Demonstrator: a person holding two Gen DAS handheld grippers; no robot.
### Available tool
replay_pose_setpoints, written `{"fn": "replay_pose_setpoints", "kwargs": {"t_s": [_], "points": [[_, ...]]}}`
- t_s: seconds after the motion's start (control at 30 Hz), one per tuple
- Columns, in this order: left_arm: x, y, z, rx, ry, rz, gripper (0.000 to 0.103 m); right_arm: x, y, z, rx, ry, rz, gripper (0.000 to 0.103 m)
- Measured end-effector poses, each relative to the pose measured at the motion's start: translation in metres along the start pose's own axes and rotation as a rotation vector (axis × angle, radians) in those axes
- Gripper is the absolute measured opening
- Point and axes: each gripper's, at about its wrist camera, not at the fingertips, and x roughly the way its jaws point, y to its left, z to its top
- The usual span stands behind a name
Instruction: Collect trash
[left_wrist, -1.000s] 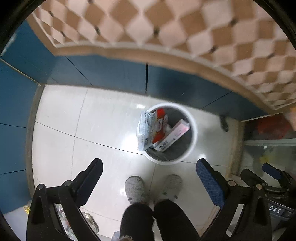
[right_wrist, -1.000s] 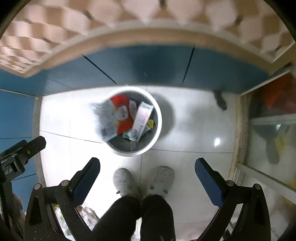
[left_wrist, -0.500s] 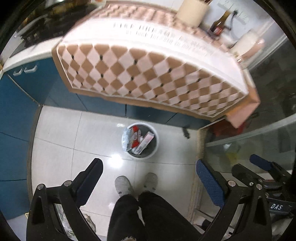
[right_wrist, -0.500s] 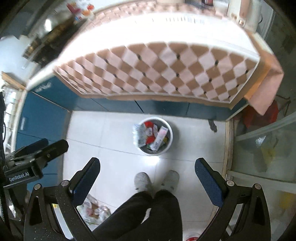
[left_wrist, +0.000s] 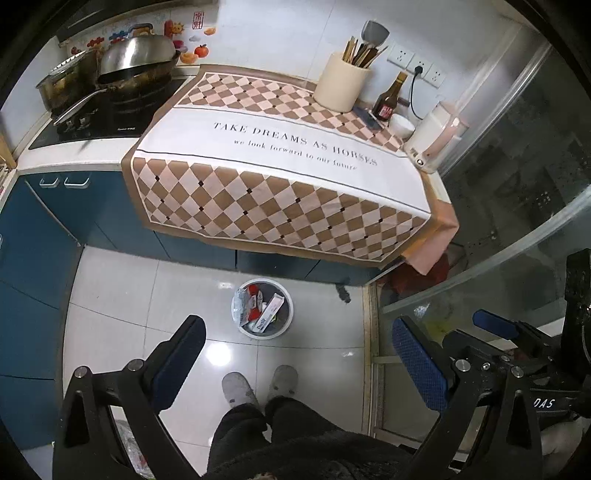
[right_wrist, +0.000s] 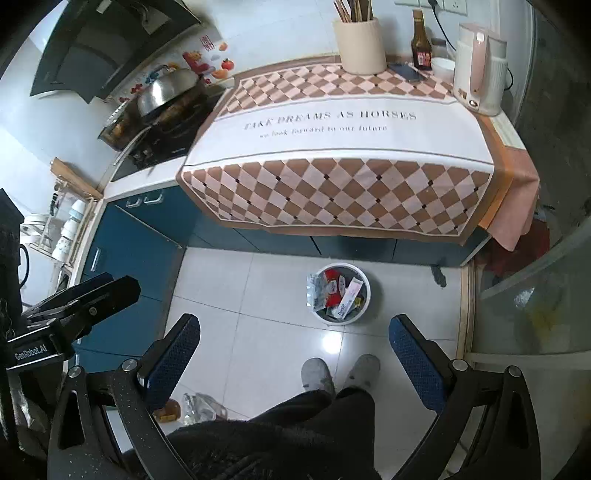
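Observation:
A white trash bin (left_wrist: 284, 321) (right_wrist: 364, 306) stands on the tiled floor below the counter, holding a silvery wrapper (right_wrist: 314, 290), a red packet (right_wrist: 330, 282) and a white-pink box (right_wrist: 349, 293). My left gripper (left_wrist: 299, 363) is high above the floor, open and empty. My right gripper (right_wrist: 295, 360) is equally high, open, with nothing between its fingers. Each gripper shows at the edge of the other's view: the right gripper (left_wrist: 495, 326) and the left gripper (right_wrist: 85, 295).
A checkered cloth (left_wrist: 280, 192) (right_wrist: 340, 184) covers the counter, bearing a utensil holder (left_wrist: 341, 86), sauce bottle (left_wrist: 388, 101) and kettle (right_wrist: 478, 72). A wok (left_wrist: 138, 59) sits on the stove. The person's grey slippers (right_wrist: 340, 373) are on the floor. Crumpled plastic (right_wrist: 199, 406) lies beside them. Glass door (left_wrist: 517, 221) at right.
Both grippers have risen far above the bin; the view widened from the floor and bin to the whole counter. The bin's contents stay the same.

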Motion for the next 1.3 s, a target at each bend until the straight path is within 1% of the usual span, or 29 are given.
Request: {"fn": "replay_pose_setpoints", "kwargs": {"t_s": [0.13,0.27,0.47,0.77,1.03,1.3], "points": [[-0.012,-0.002,-0.002,0.001,-0.026,-0.001,0.103,-0.016,0.005,0.0,-0.013,-0.021,-0.009,0.103],[-0.017,-0.001,-0.004,-0.003,-0.046,-0.008,0.103,-0.019,0.007,0.001,-0.018,-0.026,-0.016,0.103],[-0.021,0.001,-0.005,-0.007,-0.05,-0.007,0.103,-0.019,0.01,0.003,-0.038,-0.034,-0.01,0.103],[-0.024,0.0,-0.009,0.01,-0.031,-0.014,0.103,-0.019,0.017,0.003,-0.048,-0.025,-0.001,0.103],[-0.021,-0.004,-0.012,0.019,0.004,-0.033,0.103,-0.015,0.014,0.002,-0.045,0.005,0.005,0.103],[-0.018,-0.006,-0.013,0.019,0.018,-0.036,0.103,-0.013,0.014,0.002,-0.042,0.015,0.006,0.103]]}}
